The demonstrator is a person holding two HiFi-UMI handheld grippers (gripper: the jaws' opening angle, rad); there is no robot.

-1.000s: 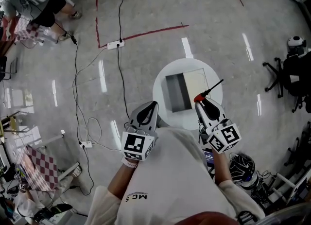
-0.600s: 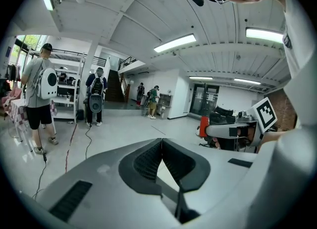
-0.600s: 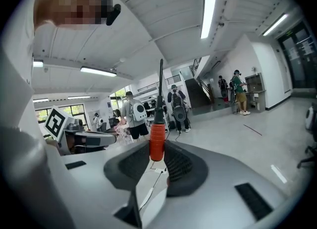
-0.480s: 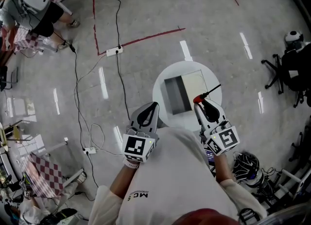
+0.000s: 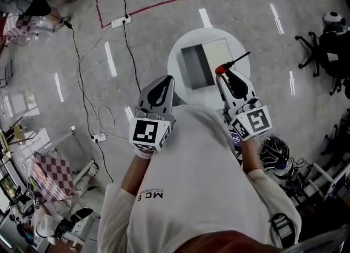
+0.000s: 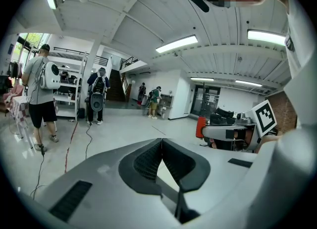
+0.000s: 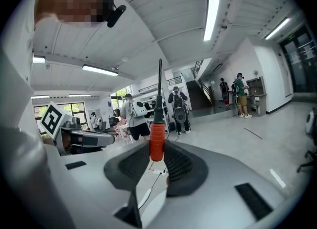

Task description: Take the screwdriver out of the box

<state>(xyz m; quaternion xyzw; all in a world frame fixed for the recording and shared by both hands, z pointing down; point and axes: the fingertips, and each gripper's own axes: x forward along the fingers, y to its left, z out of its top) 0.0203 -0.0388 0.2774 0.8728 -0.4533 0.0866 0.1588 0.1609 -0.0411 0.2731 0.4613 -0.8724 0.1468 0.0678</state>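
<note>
My right gripper [image 5: 221, 75] is shut on the screwdriver [image 5: 229, 65], whose red collar sits at the jaw tips and whose dark shaft points up and to the right, over the round white table [image 5: 178, 55]. In the right gripper view the screwdriver [image 7: 157, 124] stands upright between the jaws, lifted well above the floor. The open box [image 5: 205, 64] lies on the table, its dark inside on the left and a pale flap on the right. My left gripper [image 5: 168, 78] hovers at the table's near left edge, shut with nothing in it; in the left gripper view its pads [image 6: 161, 146] meet at the tips.
Cables and a power strip [image 5: 121, 22] run across the grey floor at the left, beside red floor tape [image 5: 147, 7]. An office chair [image 5: 334, 55] stands at the right. A helmet [image 5: 273, 152] lies near my right side. People [image 6: 40, 99] stand in the background.
Both grippers and the table sit higher in the head view than before. The screwdriver stays gripped in my right gripper over the table's right side; the left gripper stays shut.
</note>
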